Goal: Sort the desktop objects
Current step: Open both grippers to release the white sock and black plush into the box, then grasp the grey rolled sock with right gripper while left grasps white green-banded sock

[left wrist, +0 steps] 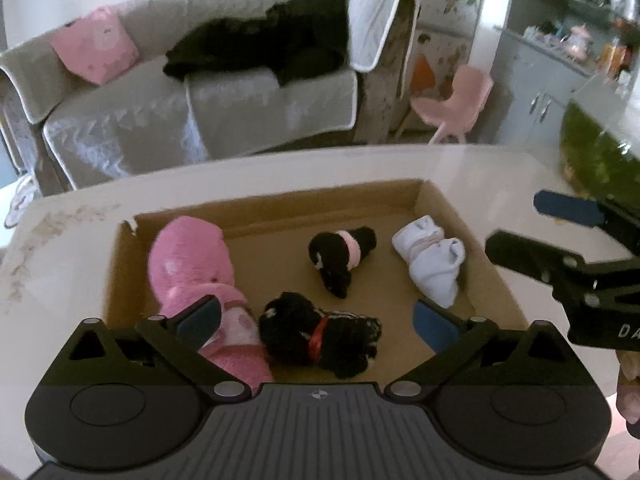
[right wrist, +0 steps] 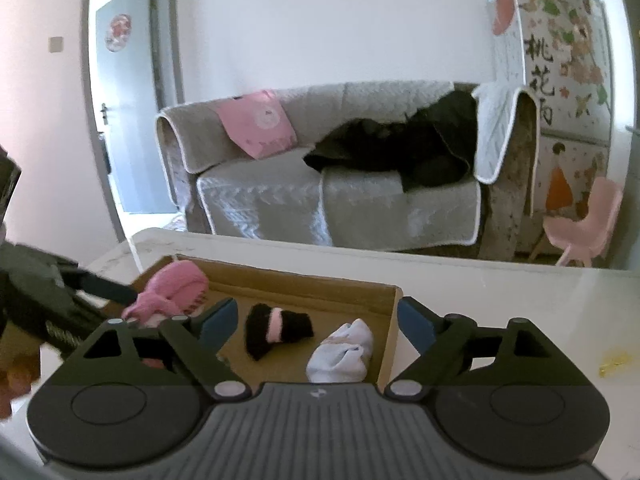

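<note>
Cardboard box (left wrist: 444, 200): matt brown. Pink sock bundle (left wrist: 188, 264): fluffy cloth. Black sock bundle (left wrist: 340, 260): fuzzy knit. Table (left wrist: 500, 176): smooth, glossy.

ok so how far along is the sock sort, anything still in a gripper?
Done, by the look of it: four sock bundles lie in the cardboard box: pink bundle, black bundle with pink band, black bundle with red band, white bundle.
In hand: nothing. Left gripper and right gripper are open and empty.
Left: no loose socks show on the visible table.
</note>
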`<state>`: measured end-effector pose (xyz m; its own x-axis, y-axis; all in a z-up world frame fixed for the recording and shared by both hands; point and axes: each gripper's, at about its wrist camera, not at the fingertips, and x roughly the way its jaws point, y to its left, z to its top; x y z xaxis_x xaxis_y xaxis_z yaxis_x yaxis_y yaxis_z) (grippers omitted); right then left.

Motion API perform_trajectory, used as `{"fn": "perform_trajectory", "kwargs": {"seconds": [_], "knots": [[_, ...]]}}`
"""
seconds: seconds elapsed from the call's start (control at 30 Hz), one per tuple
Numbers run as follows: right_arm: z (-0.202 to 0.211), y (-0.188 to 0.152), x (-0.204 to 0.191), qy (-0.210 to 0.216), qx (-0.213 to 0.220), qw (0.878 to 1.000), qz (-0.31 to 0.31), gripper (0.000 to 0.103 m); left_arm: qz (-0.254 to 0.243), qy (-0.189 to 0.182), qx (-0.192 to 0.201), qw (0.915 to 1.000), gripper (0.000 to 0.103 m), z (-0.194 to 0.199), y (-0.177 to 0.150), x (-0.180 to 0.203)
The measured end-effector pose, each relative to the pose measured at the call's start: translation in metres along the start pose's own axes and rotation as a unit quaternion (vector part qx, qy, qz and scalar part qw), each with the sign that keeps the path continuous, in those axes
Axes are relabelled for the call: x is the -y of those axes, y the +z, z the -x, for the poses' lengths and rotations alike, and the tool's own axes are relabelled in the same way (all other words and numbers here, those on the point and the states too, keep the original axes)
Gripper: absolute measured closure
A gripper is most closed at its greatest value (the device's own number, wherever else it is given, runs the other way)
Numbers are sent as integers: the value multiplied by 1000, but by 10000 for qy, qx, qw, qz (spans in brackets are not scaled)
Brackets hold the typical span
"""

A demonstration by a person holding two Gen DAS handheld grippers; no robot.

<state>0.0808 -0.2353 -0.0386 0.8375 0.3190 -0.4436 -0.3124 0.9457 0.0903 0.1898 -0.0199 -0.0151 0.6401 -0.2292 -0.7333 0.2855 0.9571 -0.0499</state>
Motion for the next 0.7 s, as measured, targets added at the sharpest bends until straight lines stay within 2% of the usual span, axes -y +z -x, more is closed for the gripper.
{"fn": "perform_trajectory", "kwargs": {"seconds": [0.13, 0.23, 0.33, 0.43, 0.53, 0.7], "knots": [[16, -9, -4, 136, -38, 9999, 21, 17, 21, -356, -15, 9994, 0, 23, -10, -10], [23, -17, -7, 391, -180, 9991, 1, 16, 34, -384, 55, 9992, 0, 46, -27, -16], [29, -34, -15, 545, -326, 9979, 81, 15, 73, -293, 28, 9995, 0, 55, -57, -29], [23, -48, -16, 729, -593, 9955, -95, 15, -7, -280, -197, 9994, 0, 46, -85, -36], [9, -55, -19, 777, -859, 9927, -323, 15, -41, -223, -450, 9987, 0, 31, -93, -42], [-9, -58, -22, 915, -1163, 9874, -567, 12, 32, -457, -684, 9966, 0, 18, -106, -54]]}}
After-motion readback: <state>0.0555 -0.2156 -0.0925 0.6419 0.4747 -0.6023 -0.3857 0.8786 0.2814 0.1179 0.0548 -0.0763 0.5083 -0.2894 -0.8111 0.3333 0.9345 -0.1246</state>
